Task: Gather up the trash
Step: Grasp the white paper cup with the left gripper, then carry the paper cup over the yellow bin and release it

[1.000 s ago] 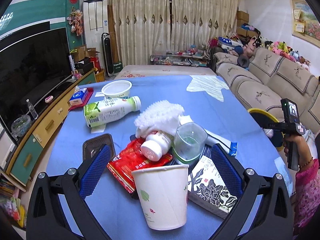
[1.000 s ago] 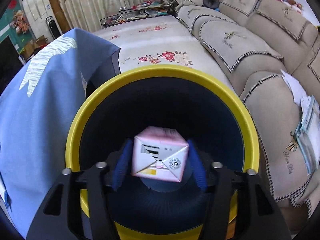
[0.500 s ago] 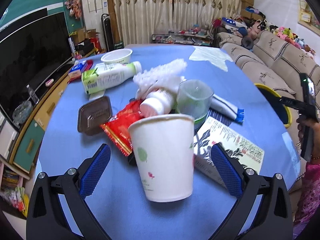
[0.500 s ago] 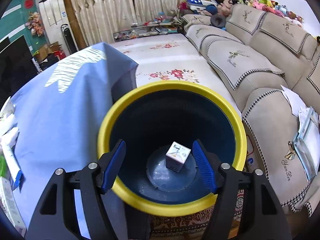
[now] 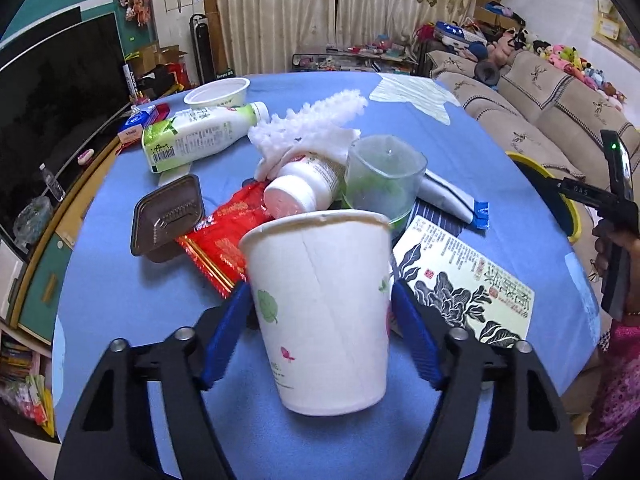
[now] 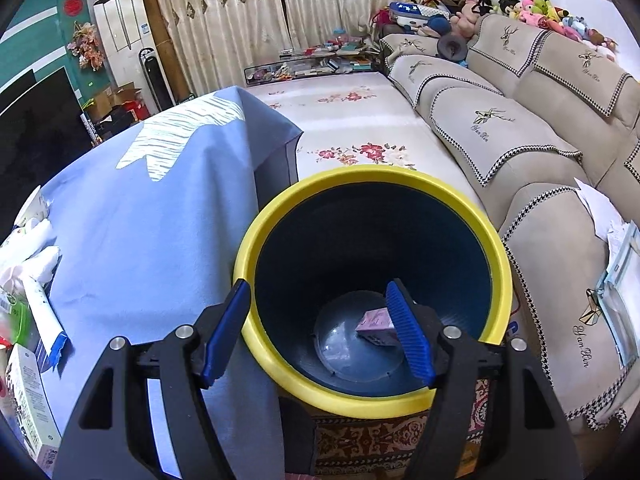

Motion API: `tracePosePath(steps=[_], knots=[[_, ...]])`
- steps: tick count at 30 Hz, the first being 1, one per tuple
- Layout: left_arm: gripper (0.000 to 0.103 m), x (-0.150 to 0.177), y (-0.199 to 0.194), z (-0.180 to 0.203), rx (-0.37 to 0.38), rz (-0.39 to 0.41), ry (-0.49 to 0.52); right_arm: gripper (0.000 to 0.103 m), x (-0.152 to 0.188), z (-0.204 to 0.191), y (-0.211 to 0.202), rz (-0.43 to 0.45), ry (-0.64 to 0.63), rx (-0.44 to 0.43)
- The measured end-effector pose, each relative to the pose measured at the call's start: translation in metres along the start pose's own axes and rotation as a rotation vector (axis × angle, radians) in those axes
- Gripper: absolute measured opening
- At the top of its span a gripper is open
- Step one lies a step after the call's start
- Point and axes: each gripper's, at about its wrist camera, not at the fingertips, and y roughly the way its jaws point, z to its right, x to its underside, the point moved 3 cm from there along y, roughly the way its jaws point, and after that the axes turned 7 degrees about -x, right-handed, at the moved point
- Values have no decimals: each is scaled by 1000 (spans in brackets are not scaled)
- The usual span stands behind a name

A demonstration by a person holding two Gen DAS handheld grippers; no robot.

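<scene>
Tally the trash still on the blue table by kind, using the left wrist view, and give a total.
Cups and tubs: 3, paper cup, clear cup, white tub
Bottles: 2, milk bottle, pill bottle
Wrappers and tubes: 2, red wrapper, tube
Trays: 1, brown tray
Boxes: 1, printed box
Tissue wads: 1, tissue
Total: 10

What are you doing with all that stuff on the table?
Picking up trash. The left gripper has its blue fingers closed around a paper cup at the near edge of the pile on the blue table. The right gripper is open and empty over the yellow-rimmed bin, where a small pink carton lies at the bottom.
</scene>
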Motion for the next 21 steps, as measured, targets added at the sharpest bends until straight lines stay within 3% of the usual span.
tracePosePath(steps=[10,15,19,21], knots=[[62,0,-16,-9,-8,36,15,67,1,2,-8,25,8,-10],[62,-17,-49,-4,-12,132,34,67,2,9,-22,55,20,-5],[62,-34,-63,13,17,188,65,68,5,14,-33,79,28,3],[62,-47,-64,30,74,196,83,68,6,18,-38,90,27,14]])
